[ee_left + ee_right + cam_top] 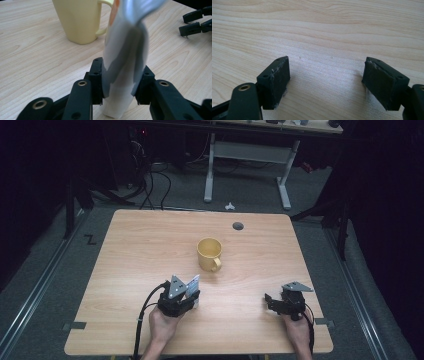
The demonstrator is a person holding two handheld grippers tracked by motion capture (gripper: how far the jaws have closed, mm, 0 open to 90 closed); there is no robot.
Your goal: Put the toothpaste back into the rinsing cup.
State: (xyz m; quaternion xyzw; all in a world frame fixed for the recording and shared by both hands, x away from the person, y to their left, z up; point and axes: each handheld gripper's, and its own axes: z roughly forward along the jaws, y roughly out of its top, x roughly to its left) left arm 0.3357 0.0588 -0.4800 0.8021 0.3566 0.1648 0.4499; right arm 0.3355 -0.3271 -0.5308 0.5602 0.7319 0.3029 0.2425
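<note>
White packet (123,62) standing upright near the front of the wooden surface (130,270), just short of a yellow mug (209,254), clamped between the left gripper (122,82) jaws, right gripper (325,77) spread wide, grasping nothing, resting well apart

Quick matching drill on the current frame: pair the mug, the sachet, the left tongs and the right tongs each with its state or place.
Things:
1. yellow mug
2. white sachet
3. left tongs
4. right tongs

States:
A. open, nothing between the jaws, above bare wood
B. shut on the packet
C. upright near the table's middle, handle toward the person
D. pinched between two black pads, sticking up toward the mug

Pairs: 1-C, 2-D, 3-B, 4-A
</note>
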